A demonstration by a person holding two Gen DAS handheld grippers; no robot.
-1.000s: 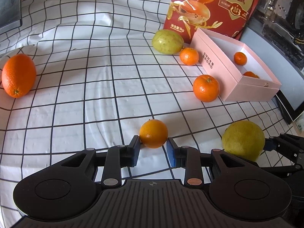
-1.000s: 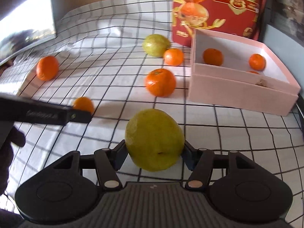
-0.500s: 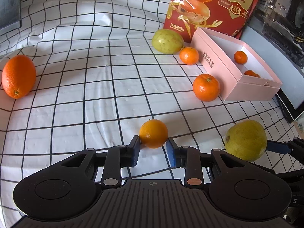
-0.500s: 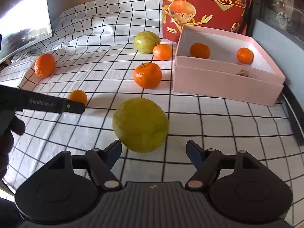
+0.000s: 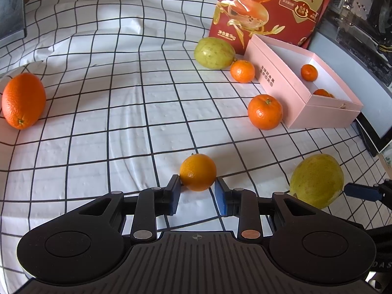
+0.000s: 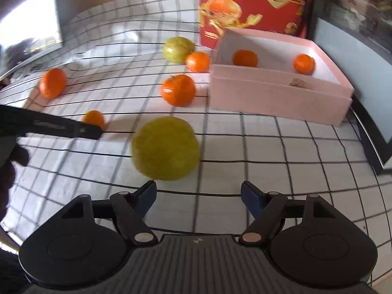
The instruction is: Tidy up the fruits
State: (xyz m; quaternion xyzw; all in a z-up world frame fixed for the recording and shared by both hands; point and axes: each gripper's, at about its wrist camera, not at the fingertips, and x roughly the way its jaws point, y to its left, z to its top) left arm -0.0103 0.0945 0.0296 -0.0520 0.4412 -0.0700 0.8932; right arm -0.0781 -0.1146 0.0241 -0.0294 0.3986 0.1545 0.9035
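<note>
While we sort fruit on the checked cloth over the desk [image 5: 103,112], our left claw [image 5: 198,192] sits clamped on a small orange [image 5: 198,172], pads pressing its two sides low near the cloth. Our right claw [image 6: 198,196] stands apart and empty, with the yellow-green fruit [image 6: 165,148] lying free on the cloth just beyond its tips.

We judge the small orange light and firm, its peel dimpled enough to grip; taking it across its widest part should keep it from squirting out. The yellow-green fruit looks heavier and rounder, likely to roll, and wants a wide, centred hold.

Farther off, a mandarin [image 5: 265,112] rests just beside the pink box [image 5: 281,83], with a smaller one [image 5: 242,71] and a green fruit [image 5: 214,53] behind it near the red bag [image 5: 269,12]. A big orange [image 5: 23,100] sits well apart at the left edge.

Two oranges show inside the box; a third is half hidden by its wall in the left view. Blur smears the yellow-green fruit in the right view, and a dark hand at that frame's left edge is cut off.
</note>
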